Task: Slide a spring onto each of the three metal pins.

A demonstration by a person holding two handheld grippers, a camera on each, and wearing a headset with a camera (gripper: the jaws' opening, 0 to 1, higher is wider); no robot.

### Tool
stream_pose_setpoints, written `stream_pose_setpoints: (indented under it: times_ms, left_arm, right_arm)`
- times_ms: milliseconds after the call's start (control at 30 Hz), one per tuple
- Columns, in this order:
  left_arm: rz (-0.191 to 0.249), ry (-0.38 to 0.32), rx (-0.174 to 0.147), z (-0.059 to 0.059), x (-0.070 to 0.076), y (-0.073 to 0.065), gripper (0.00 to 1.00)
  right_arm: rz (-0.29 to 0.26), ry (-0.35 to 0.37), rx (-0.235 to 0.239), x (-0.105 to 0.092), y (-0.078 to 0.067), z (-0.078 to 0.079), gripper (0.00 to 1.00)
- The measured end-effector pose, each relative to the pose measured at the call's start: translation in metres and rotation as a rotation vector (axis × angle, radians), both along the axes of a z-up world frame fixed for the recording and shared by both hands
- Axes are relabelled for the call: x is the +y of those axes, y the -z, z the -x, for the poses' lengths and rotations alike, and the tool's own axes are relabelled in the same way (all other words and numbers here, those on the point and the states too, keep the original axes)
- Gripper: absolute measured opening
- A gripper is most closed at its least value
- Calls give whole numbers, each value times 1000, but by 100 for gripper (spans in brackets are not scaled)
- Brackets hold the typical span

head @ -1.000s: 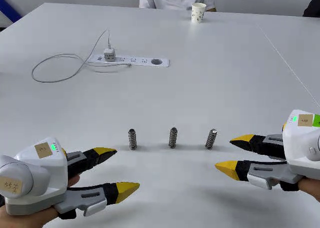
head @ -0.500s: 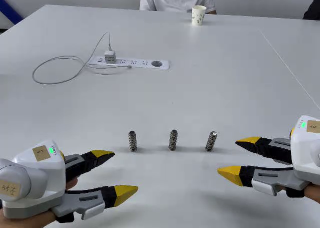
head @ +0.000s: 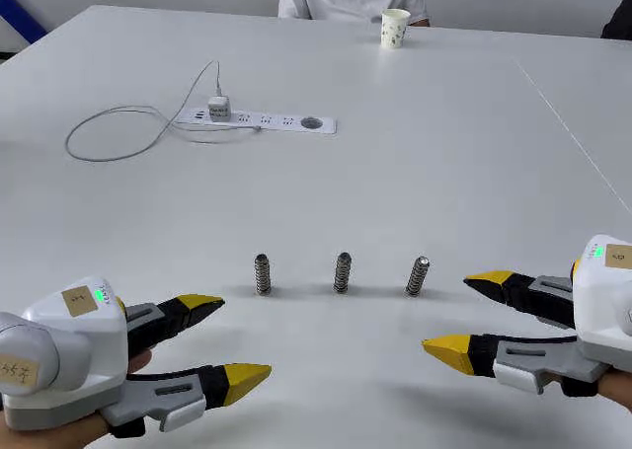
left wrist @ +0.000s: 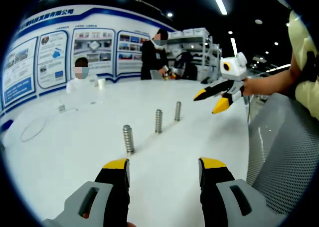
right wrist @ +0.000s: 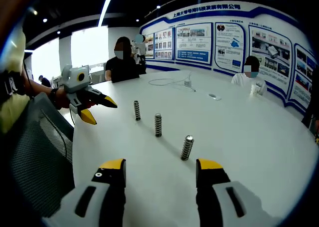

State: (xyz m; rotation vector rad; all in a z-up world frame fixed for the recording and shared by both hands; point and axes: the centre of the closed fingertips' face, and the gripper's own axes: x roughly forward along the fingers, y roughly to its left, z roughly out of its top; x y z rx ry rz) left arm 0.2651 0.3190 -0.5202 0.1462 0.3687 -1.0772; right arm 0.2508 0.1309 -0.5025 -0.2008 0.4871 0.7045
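Right gripper [head: 456, 311] sits a bit lower and further back from the middle pin [head: 343, 258] than 1 s ago; left gripper [head: 242, 336] has barely shifted. Both have jaws apart and empty, nearer than that pin, one each side. Left pin [head: 262, 260] and right pin [head: 422, 263] flank it, all upright, each wearing a spring [head: 342, 277]. Power strip [head: 259, 120] is beyond it to the left, paper cup [head: 394, 28] far behind
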Motion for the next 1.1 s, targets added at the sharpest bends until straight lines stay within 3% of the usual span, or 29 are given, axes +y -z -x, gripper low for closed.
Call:
stream_pose_setpoints:
  times_ms: [1100]
  left_arm:
    - [-1,-14,0,2,-2,-2,57]
  right_arm:
    - [-18,5,-19,-1,-2,-2,60]
